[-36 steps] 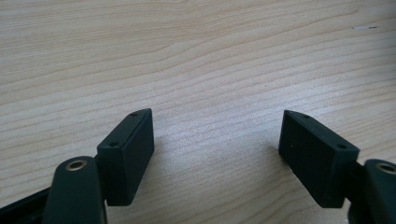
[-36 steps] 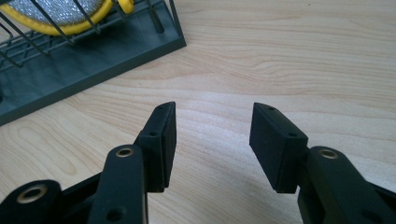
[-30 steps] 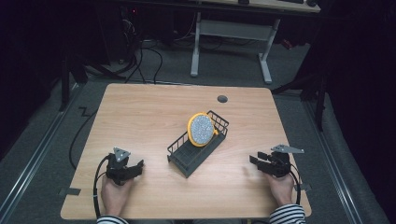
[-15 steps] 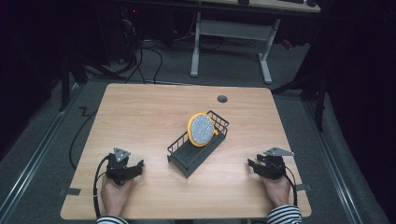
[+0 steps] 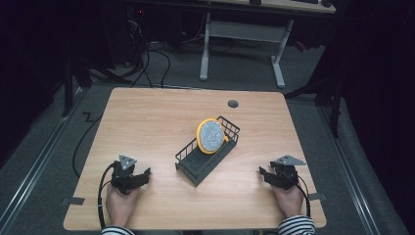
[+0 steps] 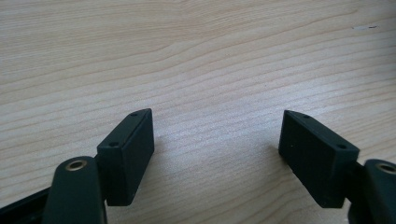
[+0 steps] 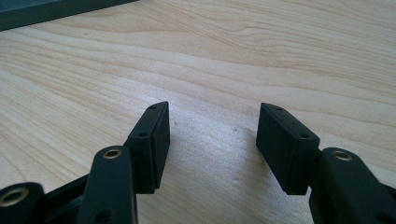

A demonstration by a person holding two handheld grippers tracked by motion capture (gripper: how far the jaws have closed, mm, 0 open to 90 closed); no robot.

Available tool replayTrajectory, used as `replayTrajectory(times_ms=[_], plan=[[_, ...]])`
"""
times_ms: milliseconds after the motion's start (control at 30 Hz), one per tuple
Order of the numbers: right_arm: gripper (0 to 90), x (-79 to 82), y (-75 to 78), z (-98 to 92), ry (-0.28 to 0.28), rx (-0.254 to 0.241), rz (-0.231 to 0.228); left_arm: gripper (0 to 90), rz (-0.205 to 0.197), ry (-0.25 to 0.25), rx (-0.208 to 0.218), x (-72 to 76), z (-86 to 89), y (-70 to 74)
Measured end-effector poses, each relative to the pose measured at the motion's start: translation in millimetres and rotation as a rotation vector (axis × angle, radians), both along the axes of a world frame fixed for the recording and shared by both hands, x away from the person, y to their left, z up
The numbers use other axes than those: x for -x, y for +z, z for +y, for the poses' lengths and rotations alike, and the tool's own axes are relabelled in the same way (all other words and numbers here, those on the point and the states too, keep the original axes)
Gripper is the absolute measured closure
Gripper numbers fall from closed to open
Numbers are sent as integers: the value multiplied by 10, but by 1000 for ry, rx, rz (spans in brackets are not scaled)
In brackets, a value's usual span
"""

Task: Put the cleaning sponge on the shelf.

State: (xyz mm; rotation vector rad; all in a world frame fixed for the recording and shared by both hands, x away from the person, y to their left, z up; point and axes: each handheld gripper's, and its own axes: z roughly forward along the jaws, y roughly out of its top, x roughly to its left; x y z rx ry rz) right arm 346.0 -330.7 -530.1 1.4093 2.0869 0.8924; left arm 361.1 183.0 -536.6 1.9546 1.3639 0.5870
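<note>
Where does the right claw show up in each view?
High view: right claw at the tabletop's lower right, in the person's hand.
Right gripper view: jaws rise from the bottom, have just been opening, nothing between them.
Left gripper view: tabletop and the left claw.
Shared landmark: light wood tabletop.

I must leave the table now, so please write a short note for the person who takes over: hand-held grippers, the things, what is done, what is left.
Left hand-held gripper: open, nothing between its jaws, resting near the front left of the table.
Right hand-held gripper: open, its jaws have just been opening, nothing between them, near the front right.
Things: the black wire rack stands in the middle of the table; the yellow-rimmed plate stands on edge in it, tilted, at the far end.
Done: the plate appears to be placed in the rack.
Left: apparently nothing to grasp; both grippers are apart from the rack.
</note>
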Motion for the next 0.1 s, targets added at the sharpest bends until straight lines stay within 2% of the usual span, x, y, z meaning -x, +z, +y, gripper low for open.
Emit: replayTrajectory(times_ms=[100], plan=[[440,0,1,-1,-1,-1,2,272,0,0,0,0,0,0]])
